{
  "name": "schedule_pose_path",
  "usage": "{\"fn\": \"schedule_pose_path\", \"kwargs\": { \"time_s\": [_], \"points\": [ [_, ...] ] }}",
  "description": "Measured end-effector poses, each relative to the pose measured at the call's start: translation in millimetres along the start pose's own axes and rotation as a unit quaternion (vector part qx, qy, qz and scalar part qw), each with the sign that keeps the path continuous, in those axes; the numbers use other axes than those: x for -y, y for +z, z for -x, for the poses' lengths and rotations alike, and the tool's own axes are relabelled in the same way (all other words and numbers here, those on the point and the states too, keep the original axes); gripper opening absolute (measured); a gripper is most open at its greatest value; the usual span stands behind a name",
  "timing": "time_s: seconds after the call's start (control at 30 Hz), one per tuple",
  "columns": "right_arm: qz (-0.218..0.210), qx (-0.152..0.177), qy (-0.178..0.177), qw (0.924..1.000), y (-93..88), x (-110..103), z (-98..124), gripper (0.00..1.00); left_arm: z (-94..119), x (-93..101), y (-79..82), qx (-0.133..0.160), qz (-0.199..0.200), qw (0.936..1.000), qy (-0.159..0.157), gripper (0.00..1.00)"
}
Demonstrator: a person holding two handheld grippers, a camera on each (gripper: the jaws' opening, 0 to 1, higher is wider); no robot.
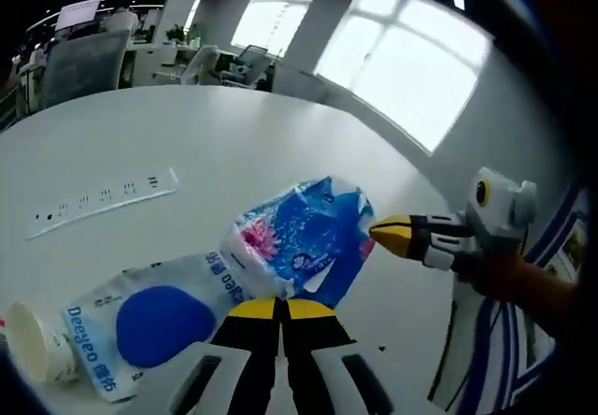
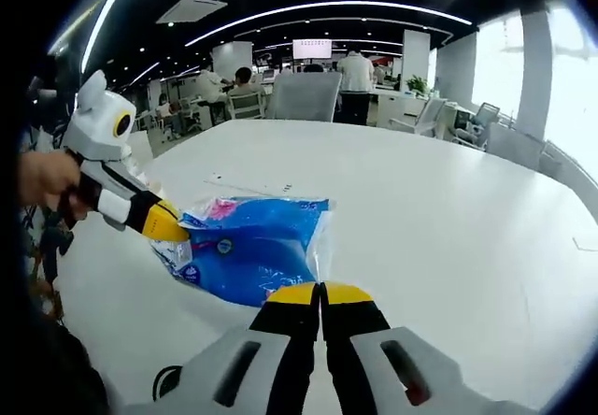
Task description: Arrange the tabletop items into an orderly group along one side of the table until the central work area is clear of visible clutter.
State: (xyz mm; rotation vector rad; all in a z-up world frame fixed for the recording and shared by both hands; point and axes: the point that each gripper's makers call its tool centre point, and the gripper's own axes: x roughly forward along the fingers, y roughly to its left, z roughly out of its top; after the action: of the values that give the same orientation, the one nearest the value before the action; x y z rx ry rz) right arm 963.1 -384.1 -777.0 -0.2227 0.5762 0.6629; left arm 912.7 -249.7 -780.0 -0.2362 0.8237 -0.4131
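Note:
A blue printed tissue packet (image 1: 301, 245) (image 2: 245, 251) is held between both grippers over the white table (image 1: 206, 135). My left gripper (image 1: 280, 308) is shut on the packet's near edge, and it also comes in from the left in the right gripper view (image 2: 168, 224), pinching one end. My right gripper (image 2: 320, 293) is shut on the opposite edge and reaches in from the right in the left gripper view (image 1: 381, 232), held by a hand. A white packet with a blue circle (image 1: 149, 320) lies beside the blue one, partly under it.
A paper cup (image 1: 35, 342) lies on its side next to the white packet. A white power strip (image 1: 103, 200) lies further out on the table. Office chairs (image 2: 301, 95) and people stand beyond the far edge.

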Motion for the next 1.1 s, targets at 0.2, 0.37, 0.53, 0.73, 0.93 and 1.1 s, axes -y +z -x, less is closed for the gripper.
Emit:
{"fn": "schedule_pose_path", "kwargs": {
  "time_s": [0.2, 0.37, 0.53, 0.73, 0.93, 1.1],
  "points": [
    [-0.010, -0.013, -0.014, 0.9998, -13.6, 10, -9, 0.00, -20, -4.4, -1.6, -0.008, 0.000, 1.0000, 0.000, 0.00],
    [-0.013, -0.024, -0.024, 0.9993, -21.6, 17, -15, 0.00, -32, -4.1, -5.6, -0.021, -0.002, 0.9998, -0.001, 0.00],
    [-0.016, -0.034, -0.034, 0.9987, -29.5, 22, -19, 0.00, -41, -2.3, -7.9, -0.027, -0.002, 0.9996, -0.005, 0.00],
    [-0.018, -0.053, -0.040, 0.9976, -45.2, 22, -29, 0.00, -53, -6.2, -12.5, -0.040, -0.001, 0.9992, -0.004, 0.00],
    [-0.020, -0.064, -0.045, 0.9967, -51.8, 26, -35, 0.00, -60, -10.5, -13.2, -0.044, 0.002, 0.9990, -0.002, 0.00],
    [-0.022, -0.074, -0.047, 0.9959, -56.2, 28, -38, 0.00, -68, -11.5, -16.3, -0.052, 0.000, 0.9986, -0.004, 0.00]
  ]
}}
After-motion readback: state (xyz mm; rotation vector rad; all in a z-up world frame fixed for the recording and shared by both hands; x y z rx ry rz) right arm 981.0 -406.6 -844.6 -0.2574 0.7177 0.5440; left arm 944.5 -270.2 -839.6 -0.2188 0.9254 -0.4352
